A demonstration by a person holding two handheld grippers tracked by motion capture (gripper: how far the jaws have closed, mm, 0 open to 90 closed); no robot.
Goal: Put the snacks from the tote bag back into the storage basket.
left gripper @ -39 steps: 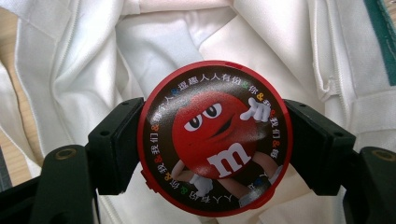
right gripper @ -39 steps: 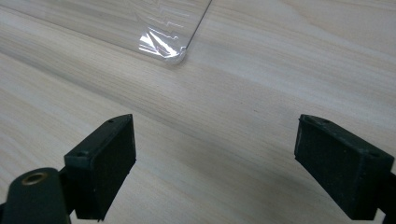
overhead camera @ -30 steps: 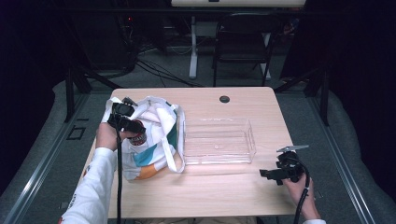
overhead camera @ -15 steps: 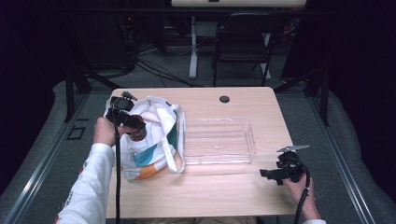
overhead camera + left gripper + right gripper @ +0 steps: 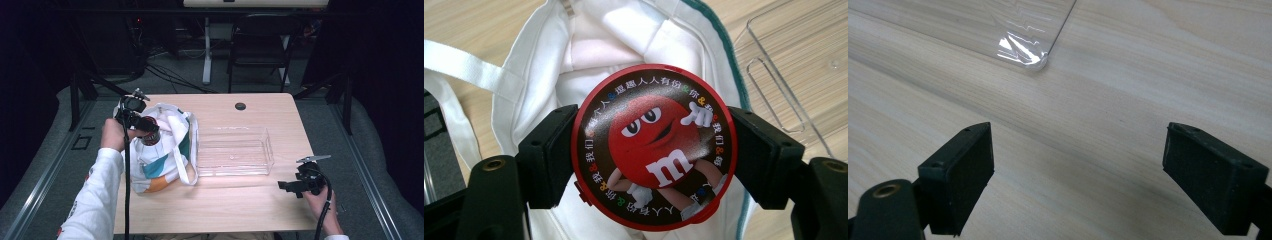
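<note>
- Tin [image 5: 654, 167] with the red candy lid: we hold it clamped by its sides in our left gripper [image 5: 654, 170], over the open white tote bag [image 5: 165, 150].
- Rigid and smooth, it probably slips easily; the rim seems the safest hold.
- Our right gripper [image 5: 1078, 175] hangs spread and empty above the table [image 5: 1128, 90], near the clear tray [image 5: 235, 150].
</note>
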